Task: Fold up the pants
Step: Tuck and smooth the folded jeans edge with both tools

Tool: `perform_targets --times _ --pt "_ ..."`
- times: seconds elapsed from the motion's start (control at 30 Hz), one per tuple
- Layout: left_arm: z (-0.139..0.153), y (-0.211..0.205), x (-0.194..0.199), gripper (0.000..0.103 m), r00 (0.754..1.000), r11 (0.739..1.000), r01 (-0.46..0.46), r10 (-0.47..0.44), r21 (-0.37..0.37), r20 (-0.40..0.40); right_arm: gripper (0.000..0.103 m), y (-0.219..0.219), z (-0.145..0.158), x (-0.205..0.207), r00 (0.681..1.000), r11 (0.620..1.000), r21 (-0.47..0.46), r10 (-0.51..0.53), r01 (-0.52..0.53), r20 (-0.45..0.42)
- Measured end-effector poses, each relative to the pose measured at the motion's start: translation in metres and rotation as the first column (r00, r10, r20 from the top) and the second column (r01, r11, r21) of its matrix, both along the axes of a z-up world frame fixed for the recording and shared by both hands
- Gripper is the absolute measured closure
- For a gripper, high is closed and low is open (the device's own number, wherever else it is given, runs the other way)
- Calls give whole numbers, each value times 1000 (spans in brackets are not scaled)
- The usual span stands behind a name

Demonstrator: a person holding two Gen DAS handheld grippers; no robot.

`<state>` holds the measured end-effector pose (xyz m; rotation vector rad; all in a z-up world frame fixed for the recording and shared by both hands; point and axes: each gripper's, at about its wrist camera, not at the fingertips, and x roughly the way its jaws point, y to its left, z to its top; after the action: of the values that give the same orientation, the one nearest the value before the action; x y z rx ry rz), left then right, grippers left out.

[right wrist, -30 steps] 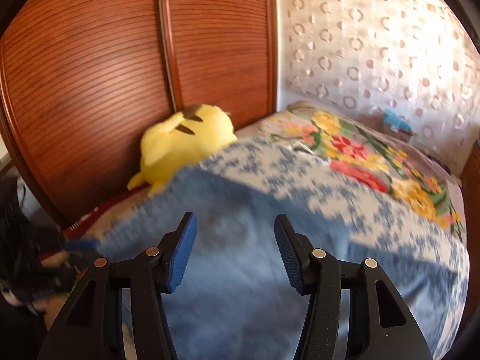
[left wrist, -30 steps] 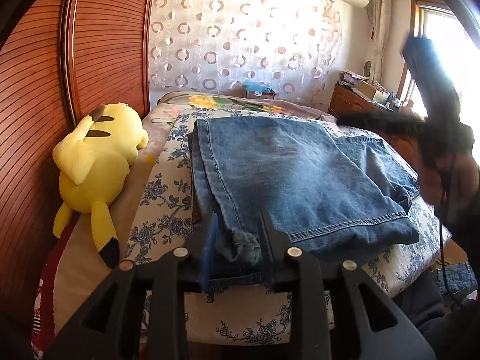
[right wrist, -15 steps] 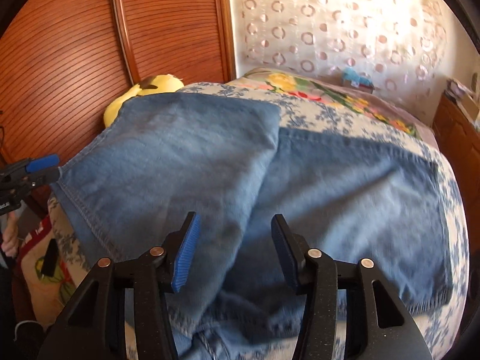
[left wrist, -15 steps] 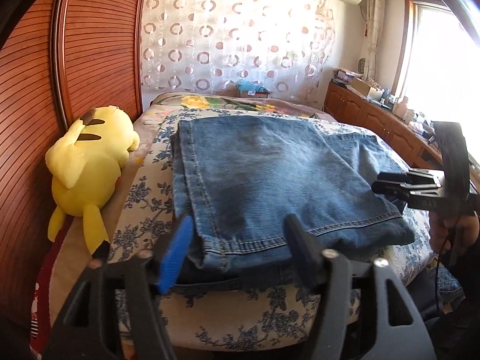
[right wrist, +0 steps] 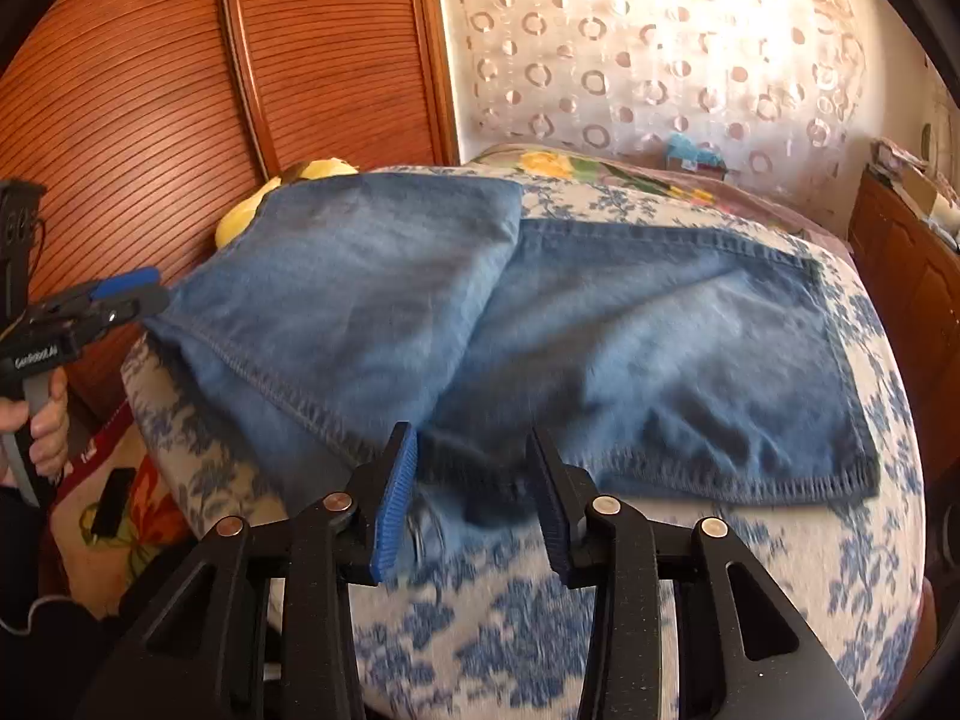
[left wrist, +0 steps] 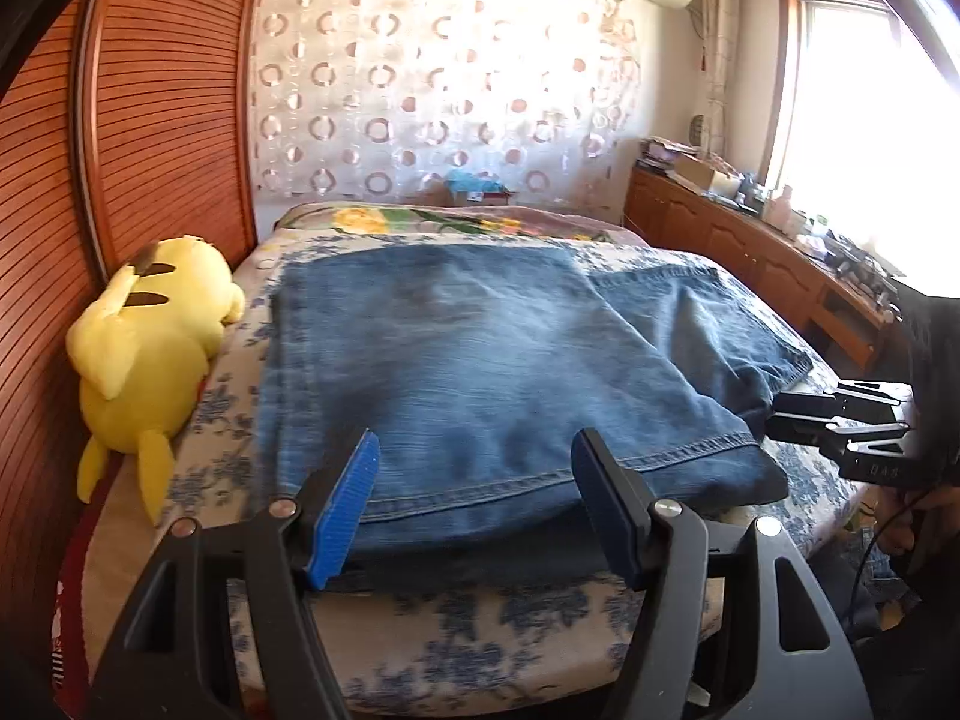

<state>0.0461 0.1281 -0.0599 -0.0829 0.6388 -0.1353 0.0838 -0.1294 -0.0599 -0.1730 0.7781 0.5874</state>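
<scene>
1. Pants (left wrist: 480, 372) – folded denim lying flat on the bed (left wrist: 480, 618); heavy, limp, unlikely to slip
2. Best hold – the thick stitched hem
3. Left gripper (left wrist: 474, 504): jaws wide, empty
4. Right gripper (right wrist: 471, 504): jaws closing, denim edge between them, not yet pinched

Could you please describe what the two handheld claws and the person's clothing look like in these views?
Both claws, left claw and right claw, are black plastic frames with triangular cut-outs, silver pivot screws and ribbed blue finger pads. The left one's handle carries white lettering and a thin cable. The sleeves are dark.
</scene>
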Motion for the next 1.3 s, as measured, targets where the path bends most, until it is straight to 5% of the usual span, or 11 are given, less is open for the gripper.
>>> perform_targets --times 0.37,0.8,0.83,0.9,1.3 --pt "-16 -22 5 36 998 999 27 -25 32 -62 66 -2 -21 -5 1000 999 -35 -20 19 -16" --pt "-26 -27 5 36 997 999 13 -10 37 -78 66 -9 -29 9 993 995 52 -75 80 -90" --pt "-26 -27 4 36 997 999 13 -10 39 -77 67 -8 -29 9 993 995 57 -76 81 -91" --pt "-26 -27 4 36 997 999 13 -10 42 -78 99 -8 -27 6 994 996 67 -59 66 -95" --pt "-33 -29 5 36 996 998 5 1 62 -90 100 -33 -19 -14 990 992 102 -57 70 -131"
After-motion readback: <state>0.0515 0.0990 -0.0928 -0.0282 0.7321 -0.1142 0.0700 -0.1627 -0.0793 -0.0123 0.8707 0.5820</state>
